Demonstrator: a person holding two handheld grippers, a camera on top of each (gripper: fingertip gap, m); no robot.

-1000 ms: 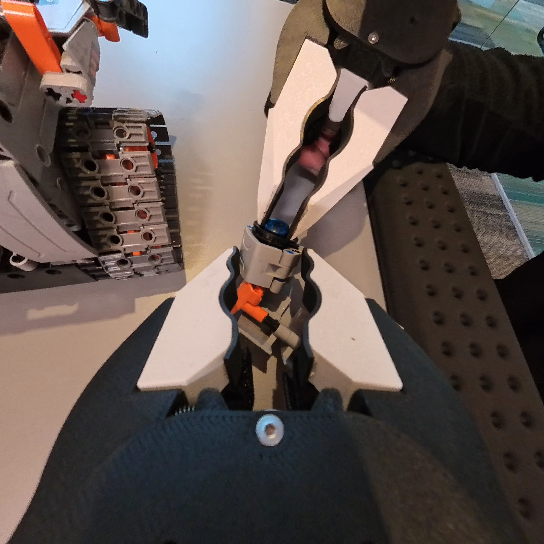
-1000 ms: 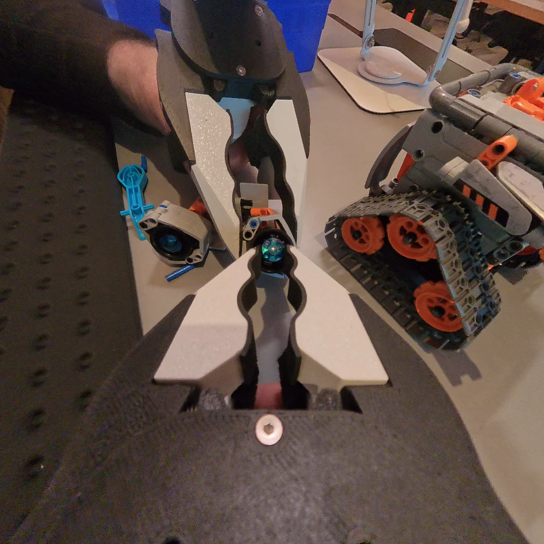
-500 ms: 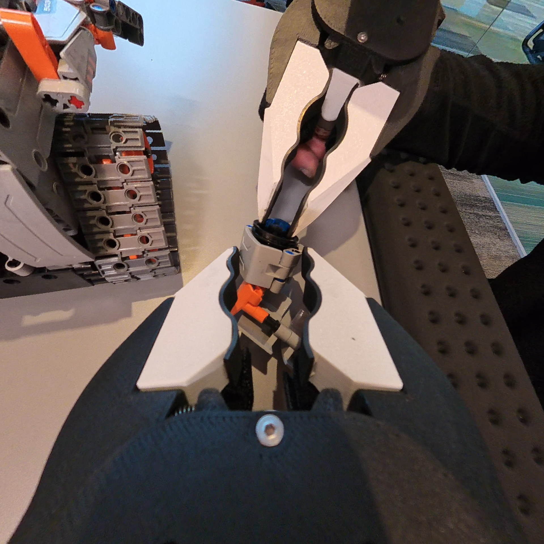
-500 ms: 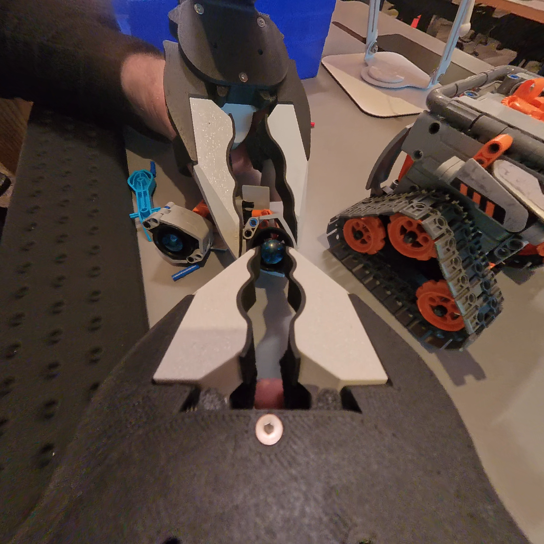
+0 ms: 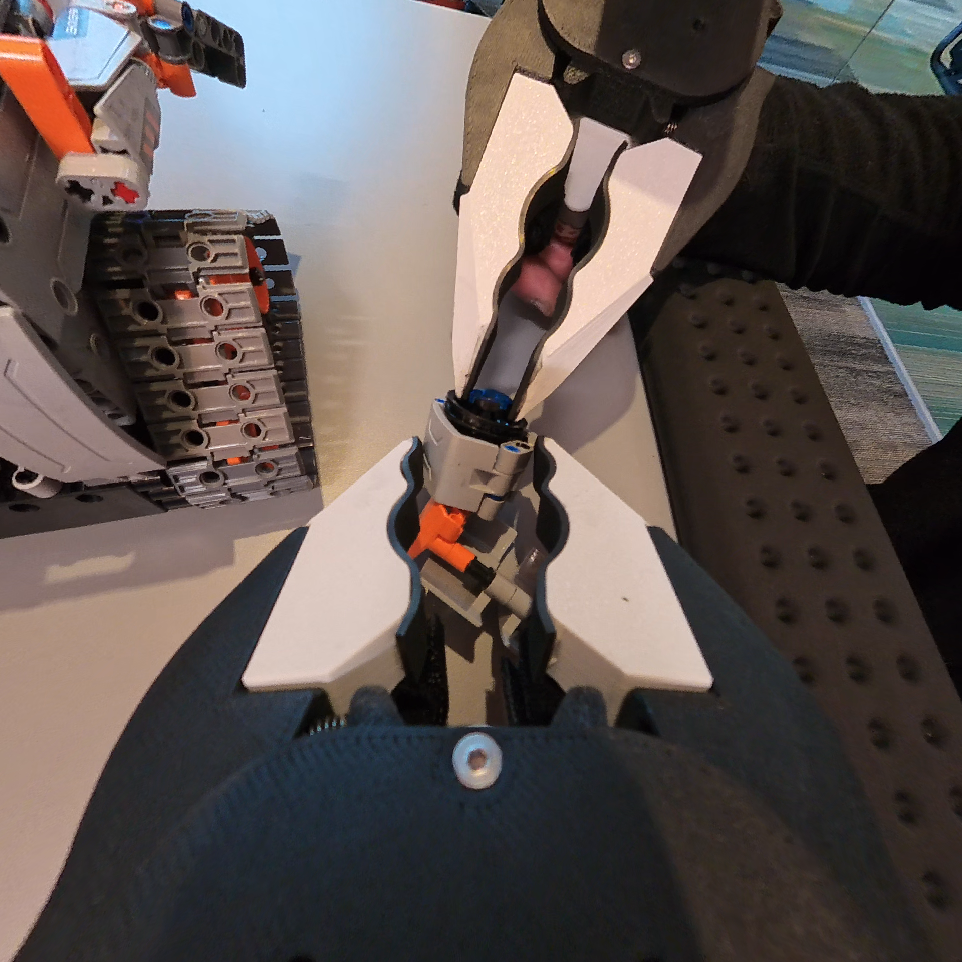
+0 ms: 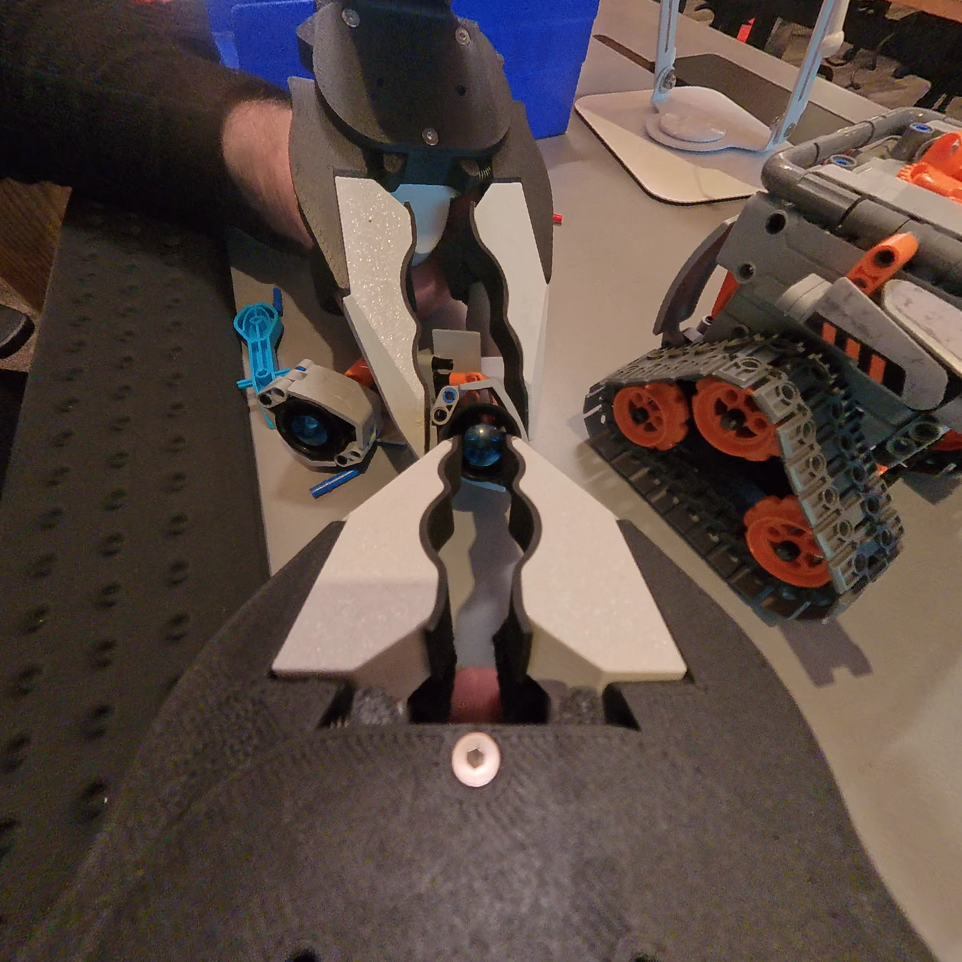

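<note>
Just right of the grey-and-orange tracked brick vehicle (image 5: 208, 364), the left gripper (image 5: 476, 445) is clamped partway on a grey plastic brick housing (image 5: 463, 468) with an orange connector. The right gripper (image 6: 480, 447) is nearly closed and pinches a glossy dark-blue ball (image 6: 478, 440) at its tips, right against the housing's black round mouth.

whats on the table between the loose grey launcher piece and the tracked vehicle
In the right wrist view, both grippers meet there: the left gripper holds a grey assembly, and the right gripper pinches a blue ball at its mouth.
</note>
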